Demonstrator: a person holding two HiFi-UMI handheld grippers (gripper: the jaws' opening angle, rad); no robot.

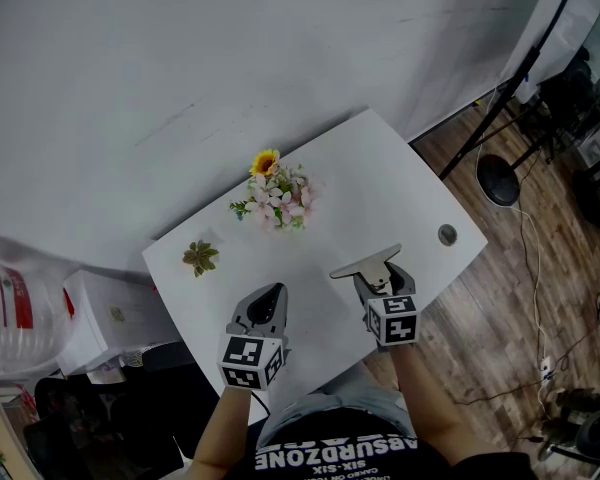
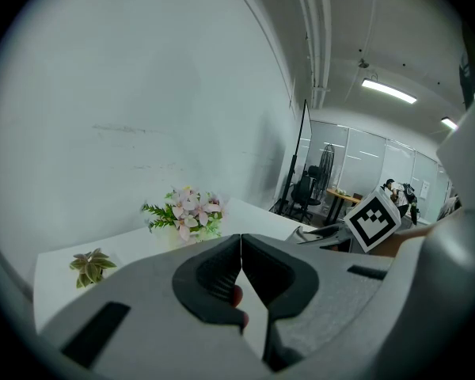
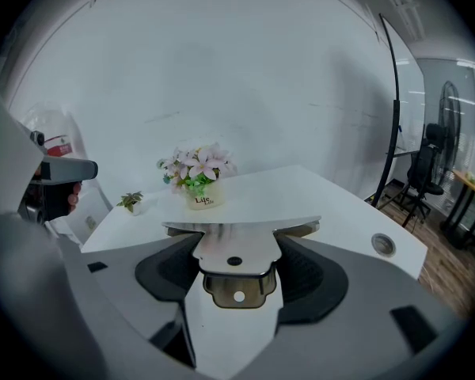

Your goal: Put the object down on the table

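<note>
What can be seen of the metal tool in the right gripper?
The metal tool is a flat, shiny, steel-looking plate: a wide front blade narrowing to a stem with a dark hole, above a brassy holed tab. The right gripper is shut on the stem, holding it roughly level over the white table.

A white worktop [image 1: 380, 158] backs onto a plain wall [image 1: 180, 48], which closes off its far side. Toward the back stands a pot of flowers [image 1: 276, 196] and, well apart to its left, a small leafy plant [image 1: 199, 257], with a bare gap between them. A round grommet [image 1: 447, 234] is set into the surface near the right edge. The middle and right are open. At the near edge, the closed left tool [image 1: 272, 293] and the right tool [image 1: 376, 274], clamped on a flat metal piece [image 1: 365, 261], sit apart with bare surface between them.
</note>
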